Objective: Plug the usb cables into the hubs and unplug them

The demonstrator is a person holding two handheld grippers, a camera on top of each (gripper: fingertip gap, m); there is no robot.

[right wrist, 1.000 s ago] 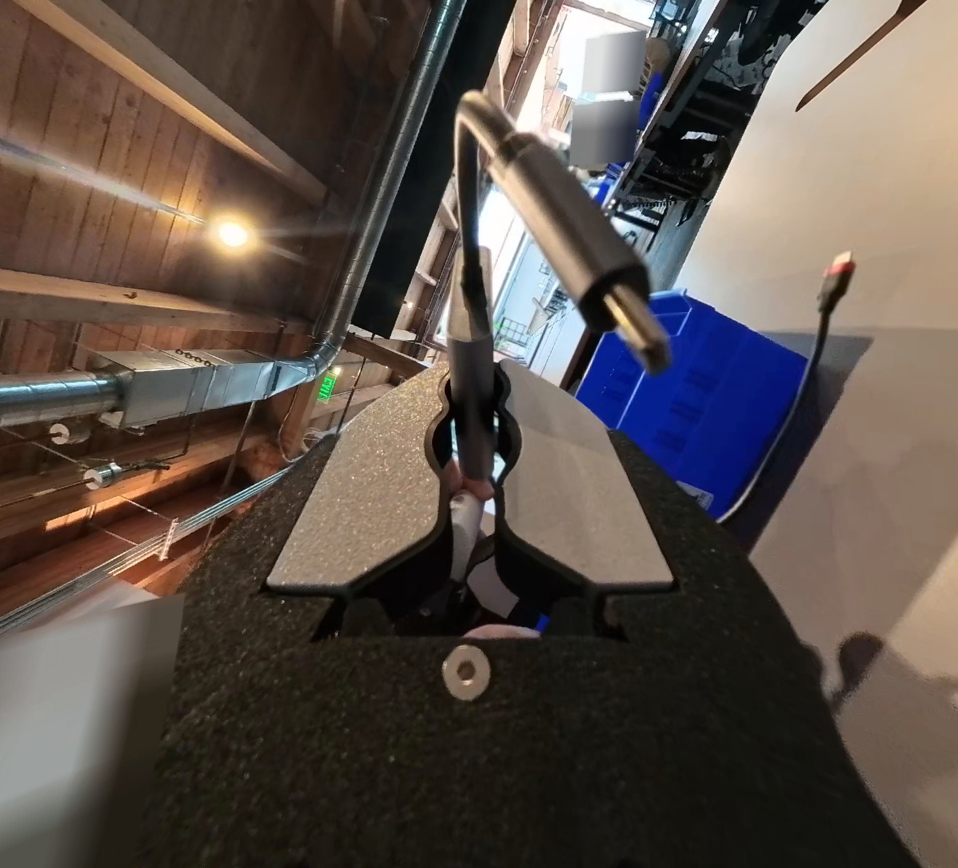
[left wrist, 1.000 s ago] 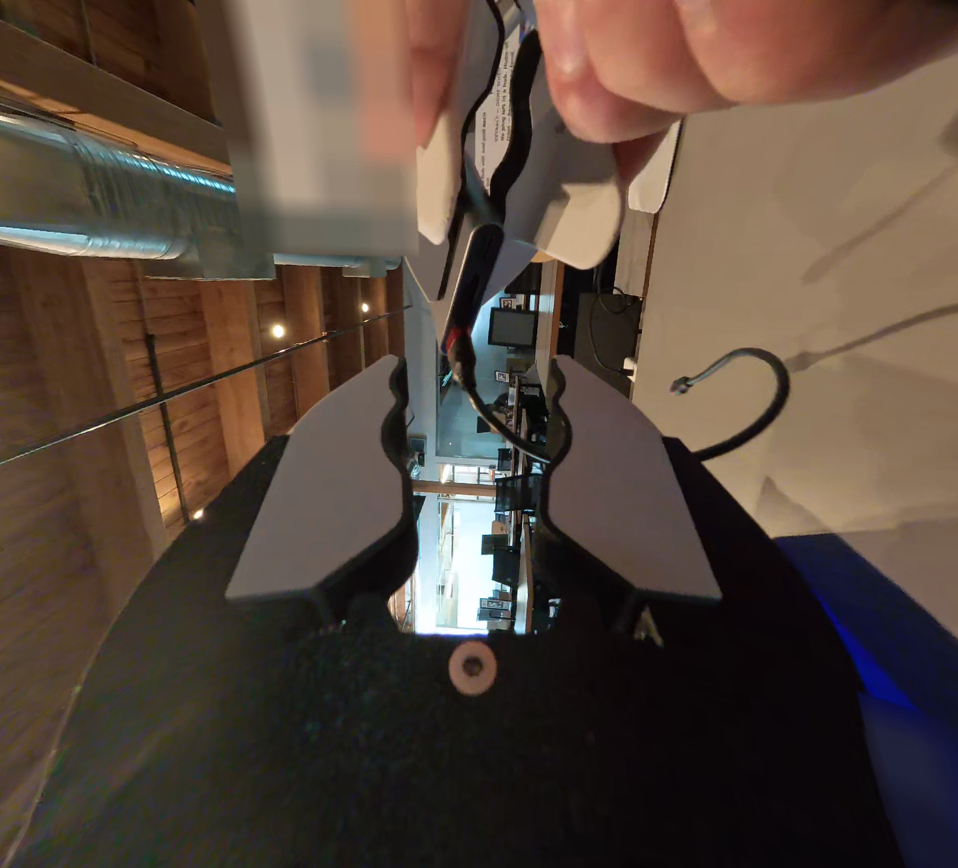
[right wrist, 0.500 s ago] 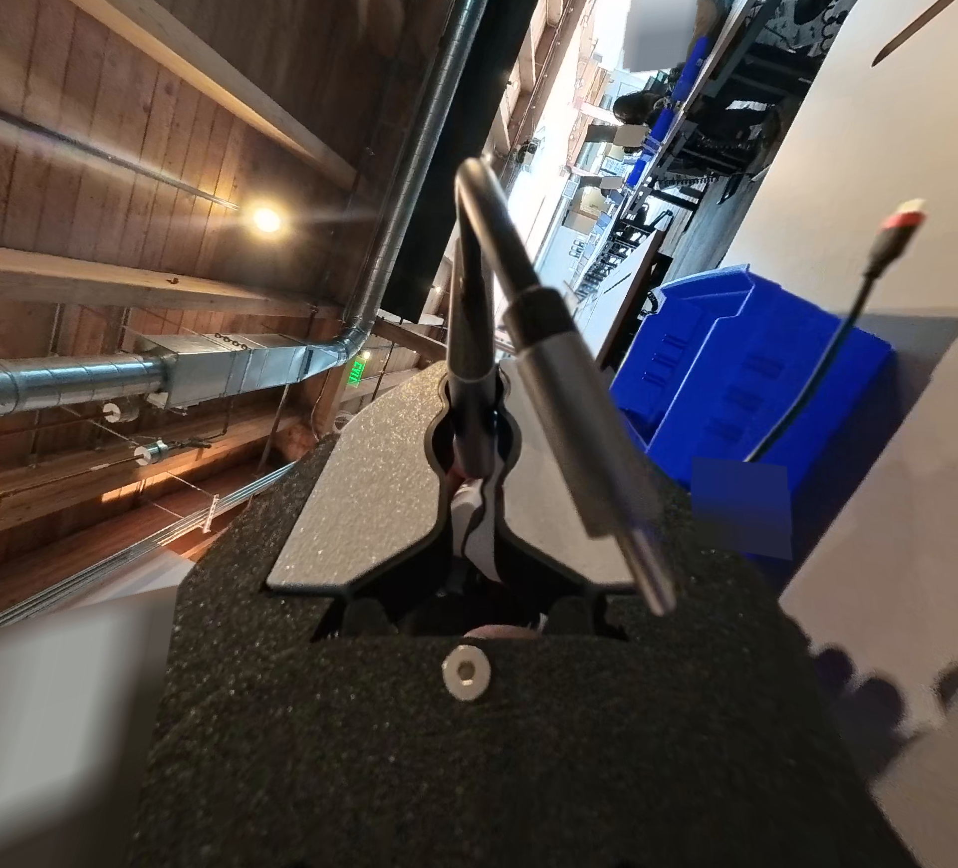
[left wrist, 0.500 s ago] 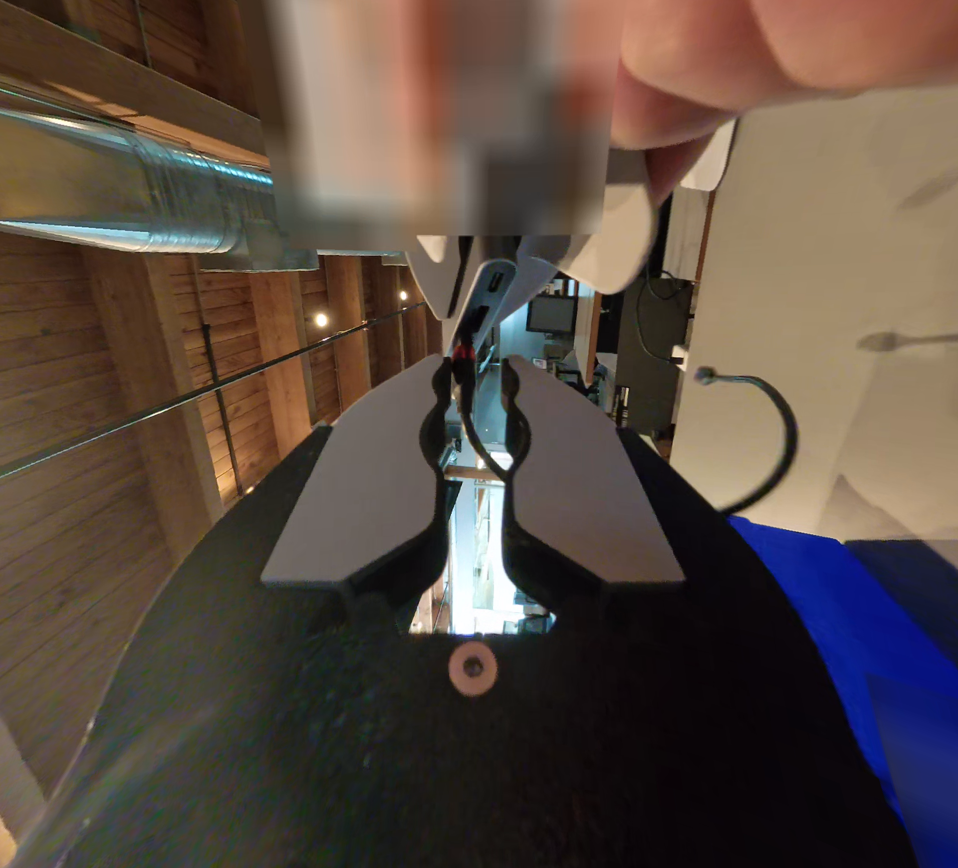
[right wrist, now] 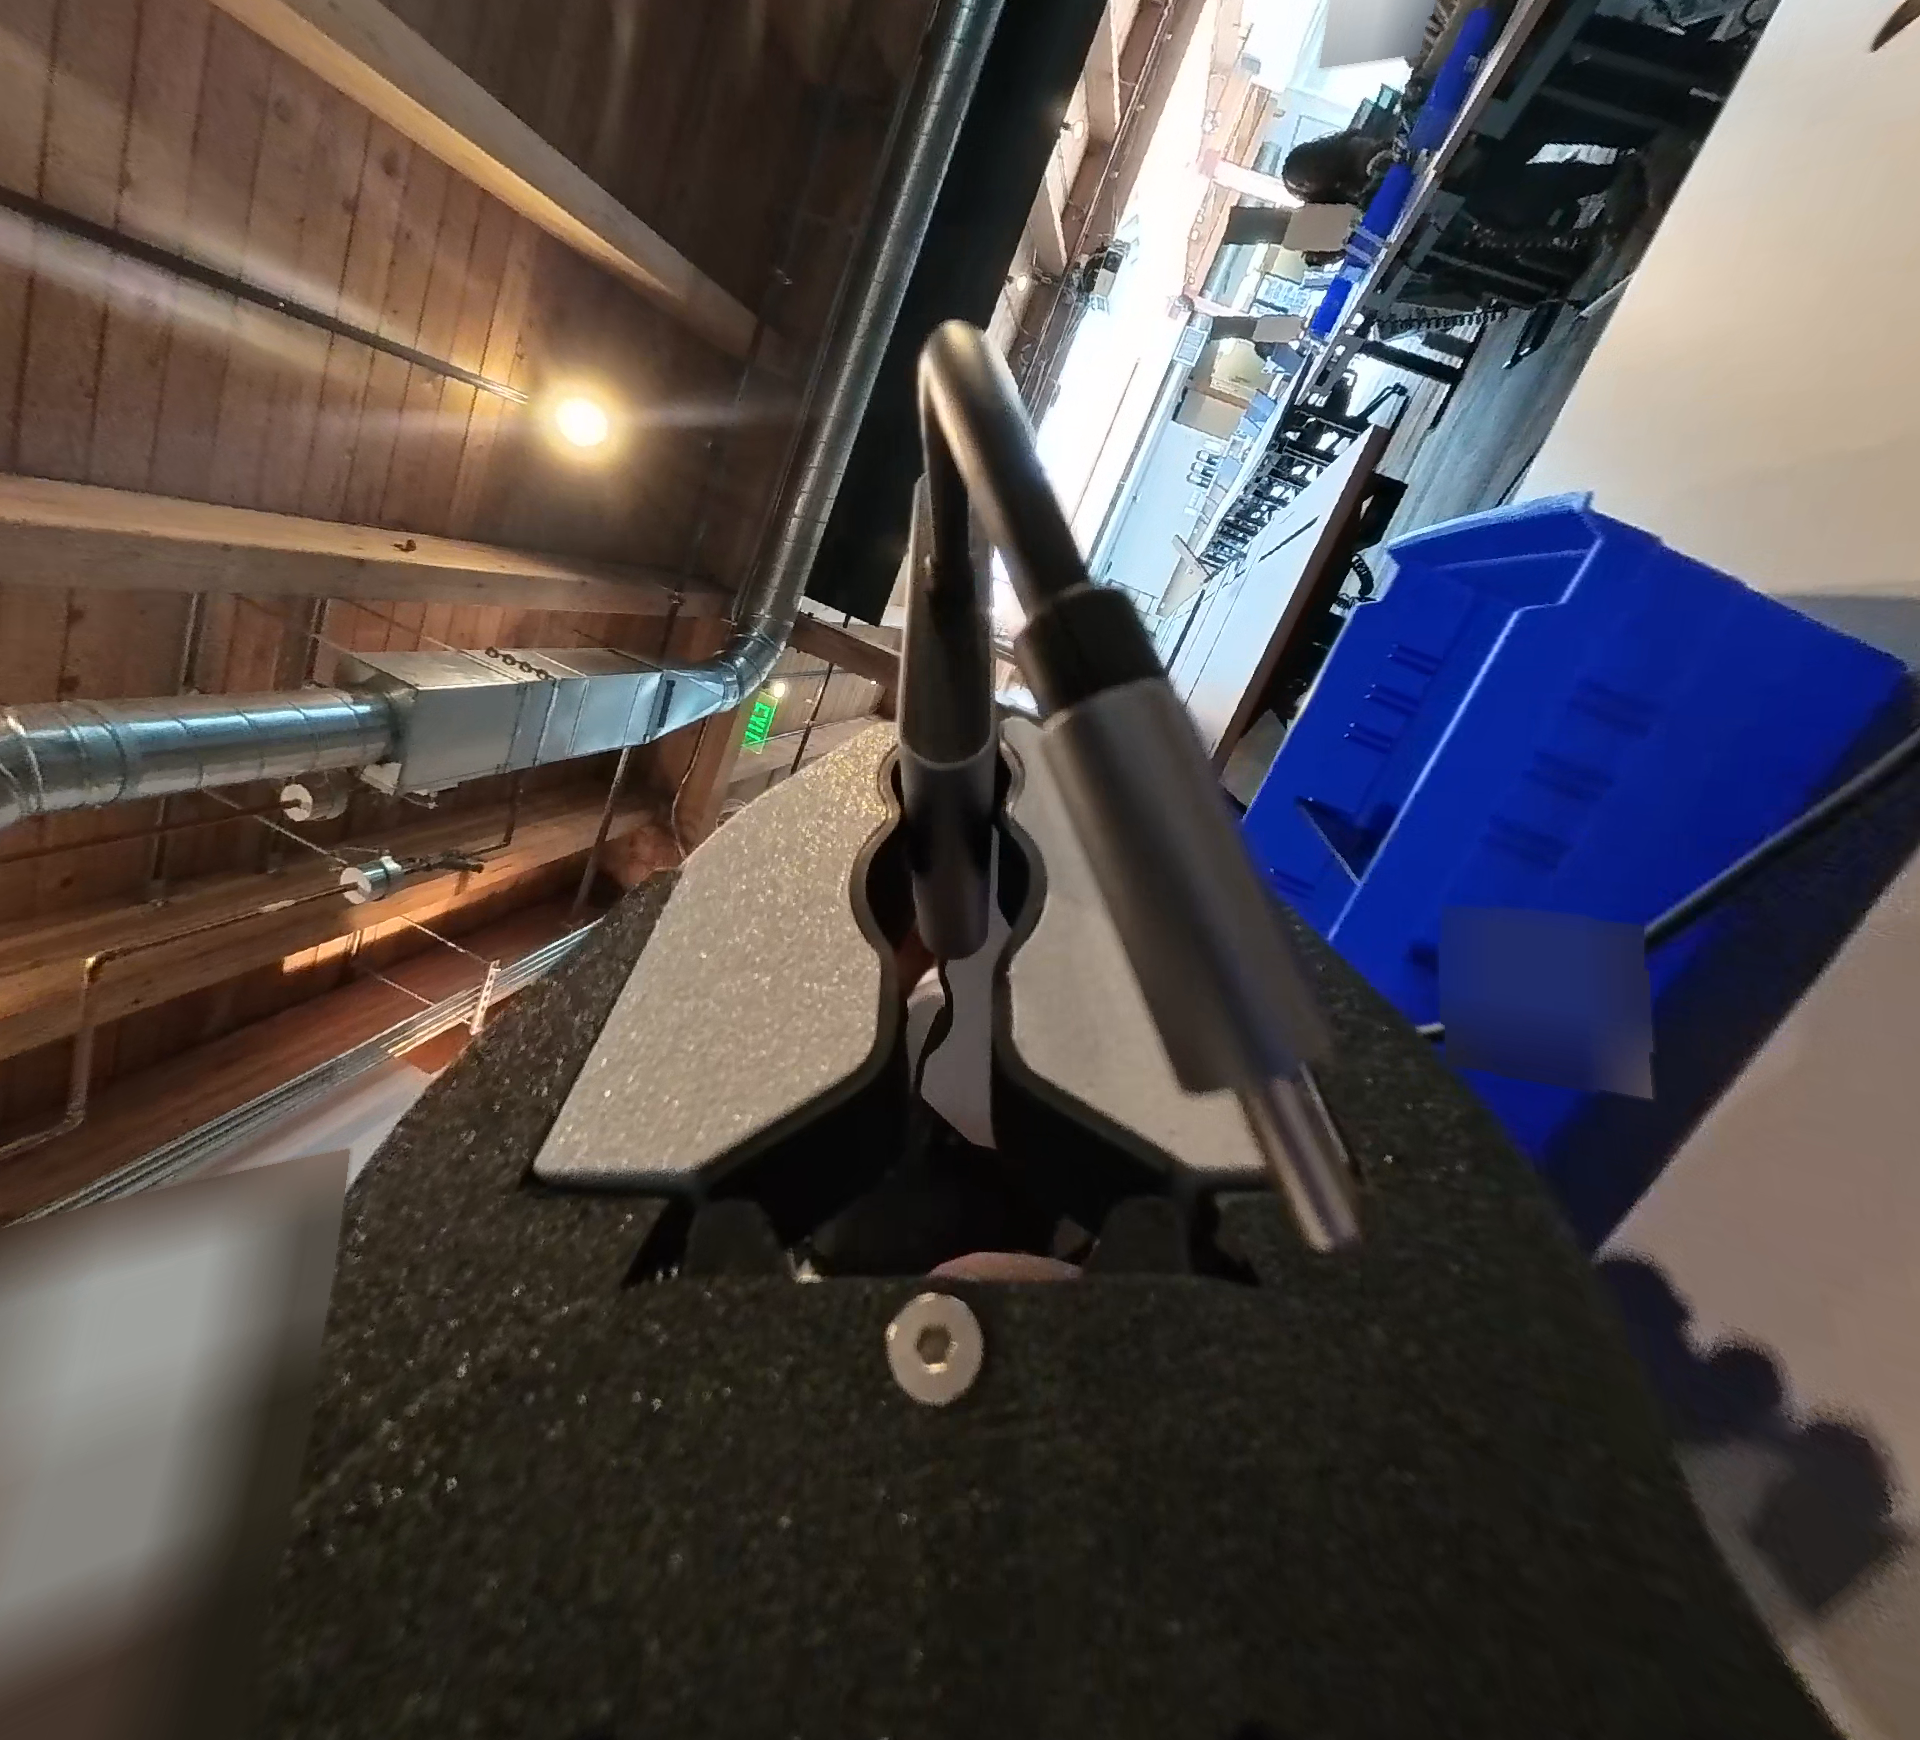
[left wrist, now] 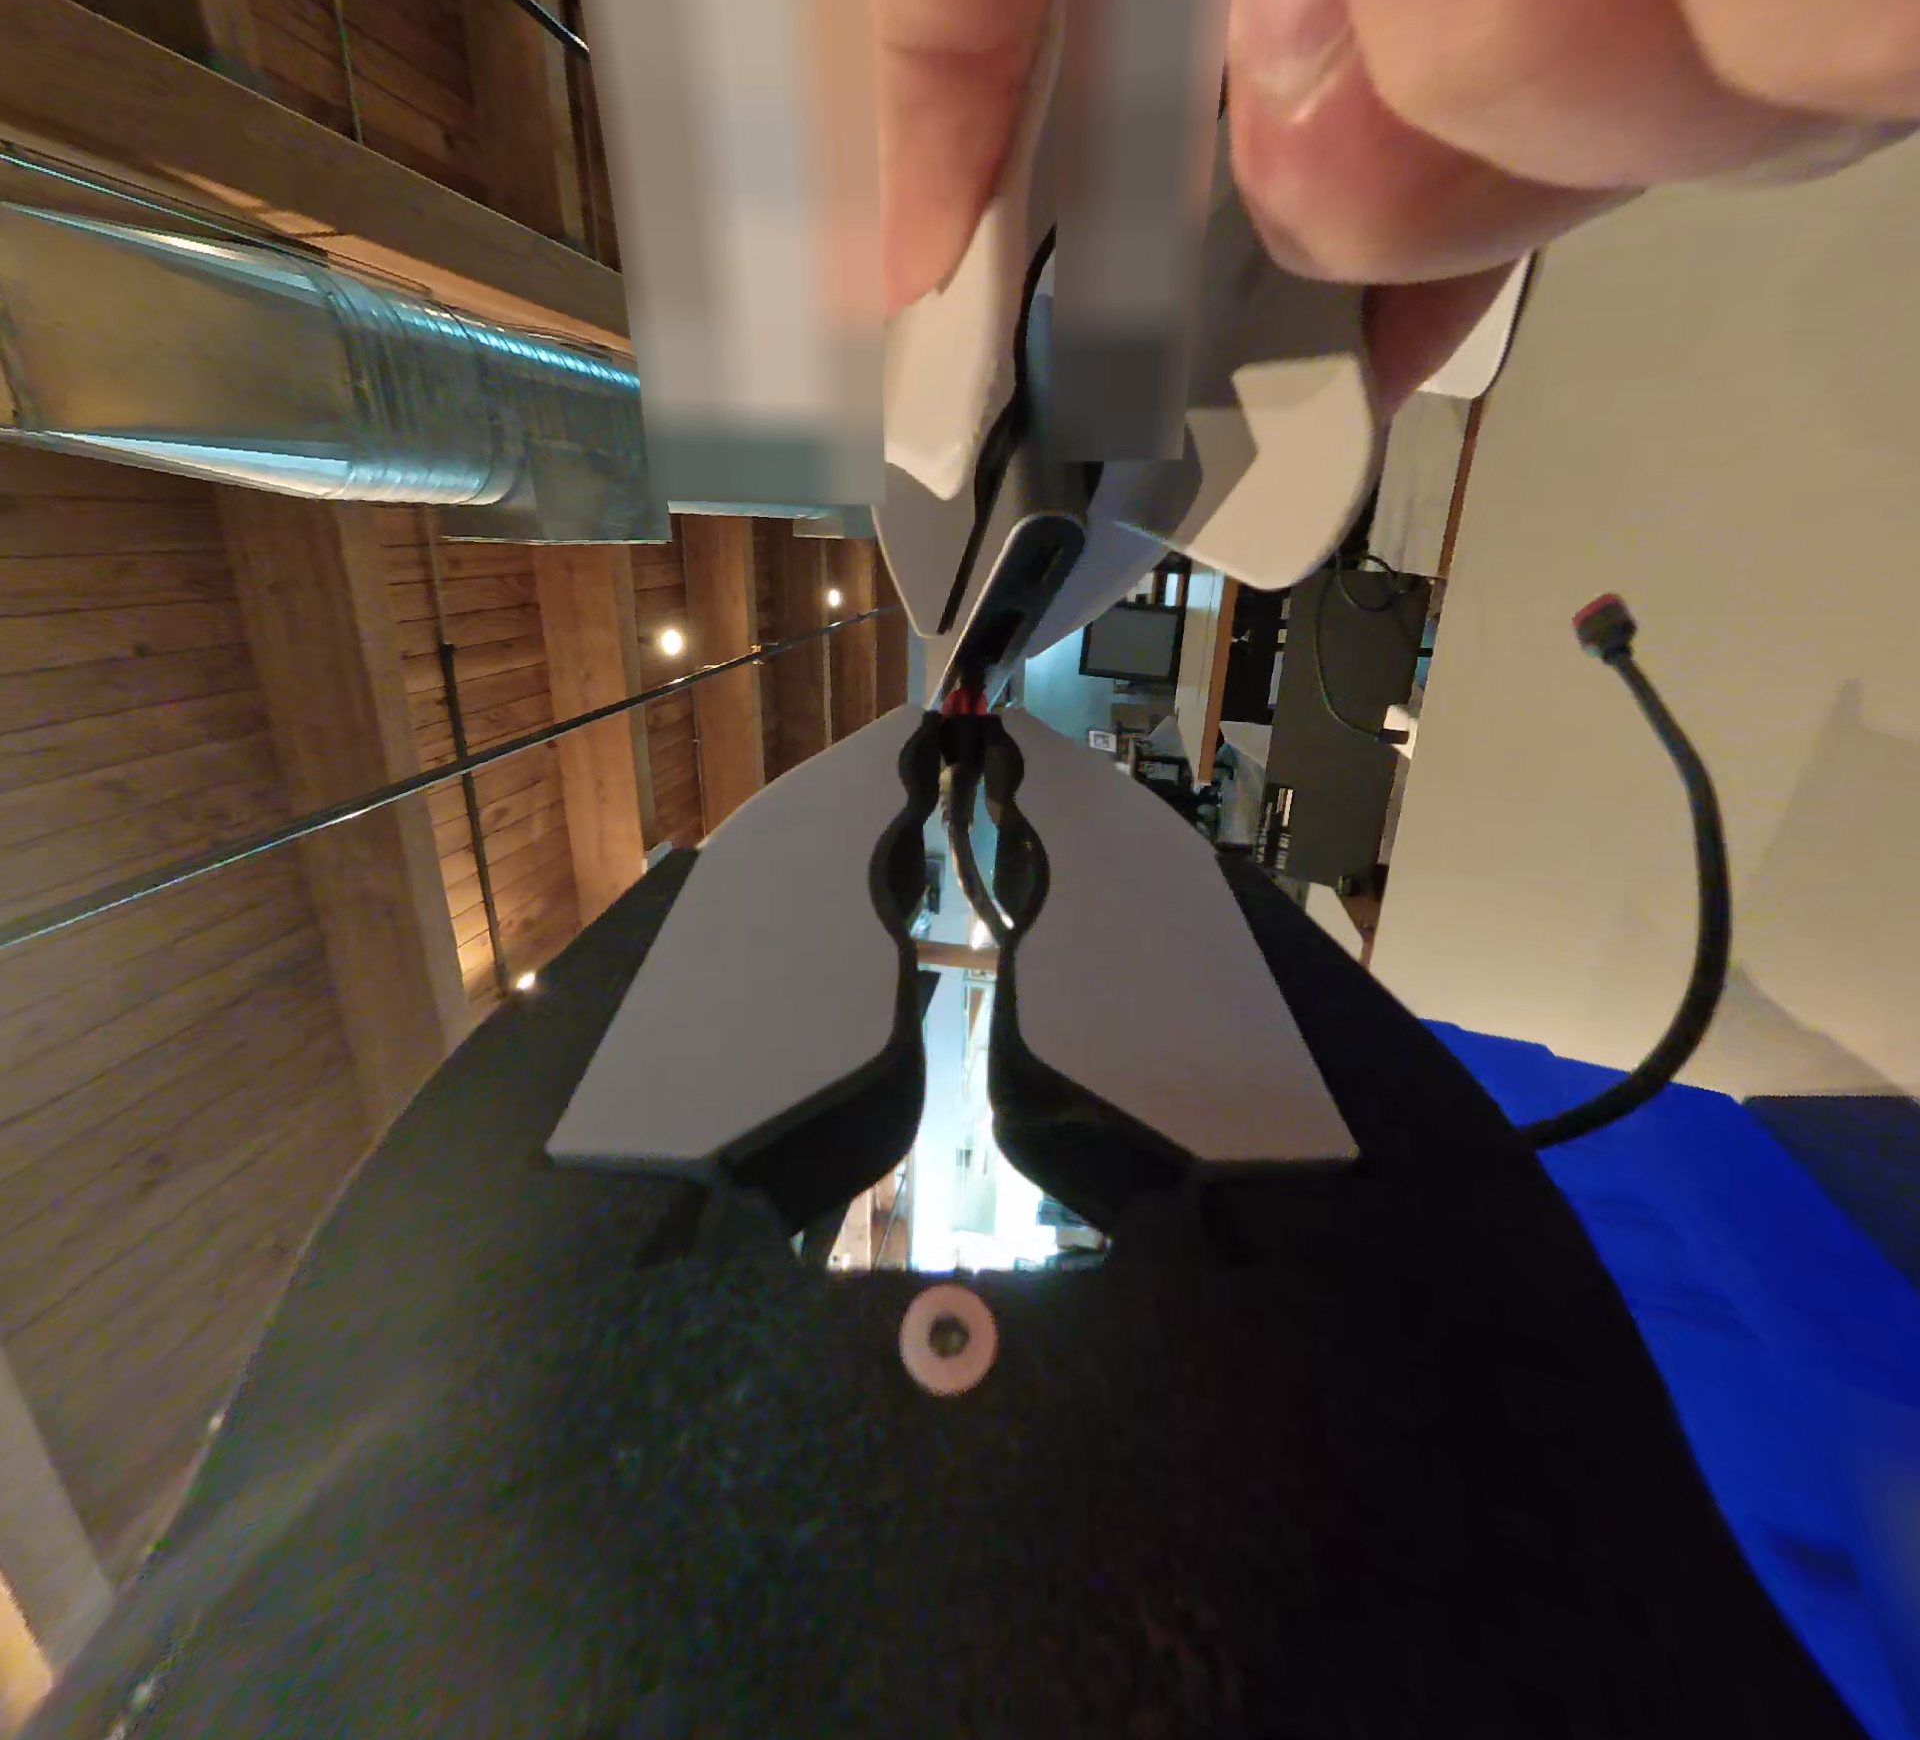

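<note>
The grey hub hangs in the air between my two claws, pinched in my right claw, whose pale fingers show at the top of the left wrist view with a hand wrapped round them. At the hub's lower end sits a red-tipped USB plug, and my left claw is drawn in narrow around that plug, its tips gripping it; whether the plug is fully seated in the port I cannot tell. The plug's thin black cable runs back down through the gap between my left fingers.

In the right wrist view my right claw is closed on the hub's dark grey body. From the hub's far end its own short cord loops over and ends in a metal-tipped connector that hangs free over the right finger.

Off to the side, another black cable with a red-tipped plug arcs loose before the white tabletop. A blue bin stands near. Wooden boards and a silver duct fill the rest.
</note>
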